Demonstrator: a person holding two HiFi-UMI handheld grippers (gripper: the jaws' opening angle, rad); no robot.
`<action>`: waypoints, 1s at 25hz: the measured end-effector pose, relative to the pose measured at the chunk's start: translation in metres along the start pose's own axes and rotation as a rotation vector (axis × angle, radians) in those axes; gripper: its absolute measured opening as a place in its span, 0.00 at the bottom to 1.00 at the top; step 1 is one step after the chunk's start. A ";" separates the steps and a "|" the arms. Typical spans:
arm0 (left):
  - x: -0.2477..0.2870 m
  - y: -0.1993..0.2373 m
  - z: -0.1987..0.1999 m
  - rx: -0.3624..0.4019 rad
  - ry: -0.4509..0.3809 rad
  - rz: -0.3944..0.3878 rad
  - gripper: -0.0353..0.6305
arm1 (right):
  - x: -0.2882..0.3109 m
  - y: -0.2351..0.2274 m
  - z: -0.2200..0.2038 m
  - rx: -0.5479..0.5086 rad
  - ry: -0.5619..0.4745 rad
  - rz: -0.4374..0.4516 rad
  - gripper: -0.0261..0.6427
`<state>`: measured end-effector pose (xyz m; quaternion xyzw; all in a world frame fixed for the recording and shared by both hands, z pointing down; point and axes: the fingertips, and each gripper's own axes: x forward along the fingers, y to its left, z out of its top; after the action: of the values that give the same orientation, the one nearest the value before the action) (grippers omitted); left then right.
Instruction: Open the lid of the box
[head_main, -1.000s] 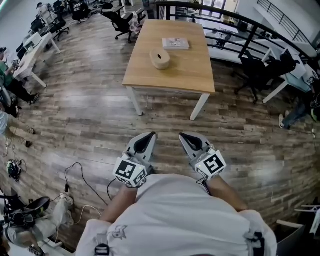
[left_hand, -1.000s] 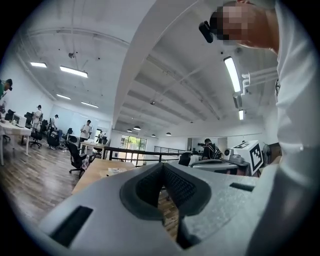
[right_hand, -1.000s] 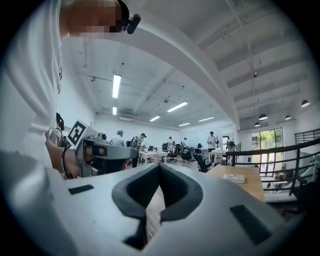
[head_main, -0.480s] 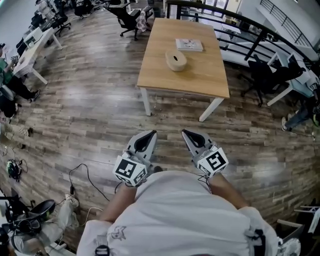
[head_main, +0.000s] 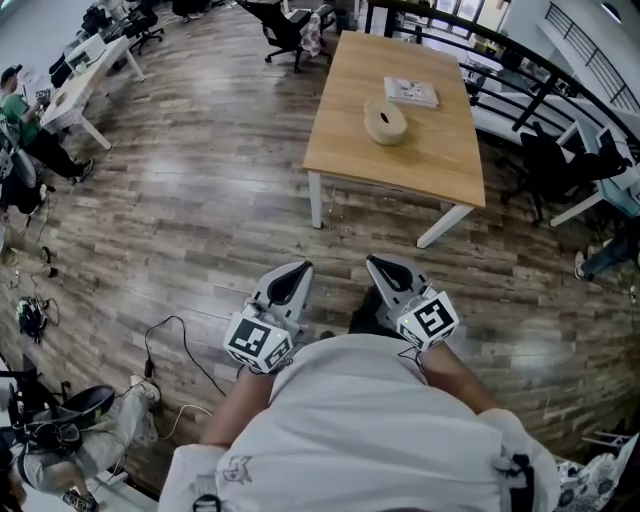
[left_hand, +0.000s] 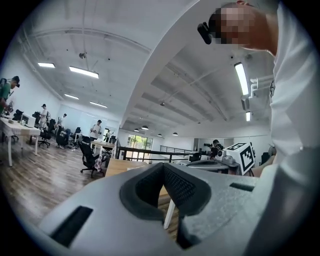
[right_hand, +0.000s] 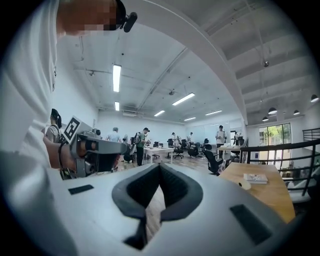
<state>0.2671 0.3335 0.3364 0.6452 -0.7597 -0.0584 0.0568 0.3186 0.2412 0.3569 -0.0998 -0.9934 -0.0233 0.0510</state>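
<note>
A round tan box (head_main: 385, 122) with a slot in its lid sits on a wooden table (head_main: 350, 140) across the room, far ahead of me; in the right gripper view the box (right_hand: 244, 184) is a small pale shape on that table (right_hand: 265, 197). My left gripper (head_main: 296, 271) and right gripper (head_main: 376, 266) are held close to my chest, both shut and empty, well short of the table. The left gripper (left_hand: 163, 165) and the right gripper (right_hand: 159, 165) each show their pads pressed together with nothing between them.
A flat booklet (head_main: 411, 92) lies on the table behind the box. Black railing (head_main: 520, 90) and office chairs (head_main: 545, 165) stand to the table's right. Cables (head_main: 175, 345) trail on the wood floor at my left. Desks with people (head_main: 60, 100) line the far left.
The table and box have shifted right and a little down in the head view as I move over the floor. Both grippers stay shut at my chest.
</note>
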 end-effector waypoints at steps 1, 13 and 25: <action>-0.002 0.004 0.001 0.003 0.001 0.009 0.06 | 0.007 0.000 0.000 0.002 -0.003 0.012 0.04; 0.027 0.079 -0.001 -0.009 0.001 0.090 0.06 | 0.091 -0.039 -0.005 0.004 -0.010 0.100 0.05; 0.173 0.175 0.022 0.004 0.022 0.089 0.06 | 0.197 -0.189 0.003 0.021 -0.009 0.148 0.05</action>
<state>0.0653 0.1909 0.3447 0.6115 -0.7870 -0.0472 0.0667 0.0880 0.0950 0.3683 -0.1723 -0.9838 -0.0087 0.0494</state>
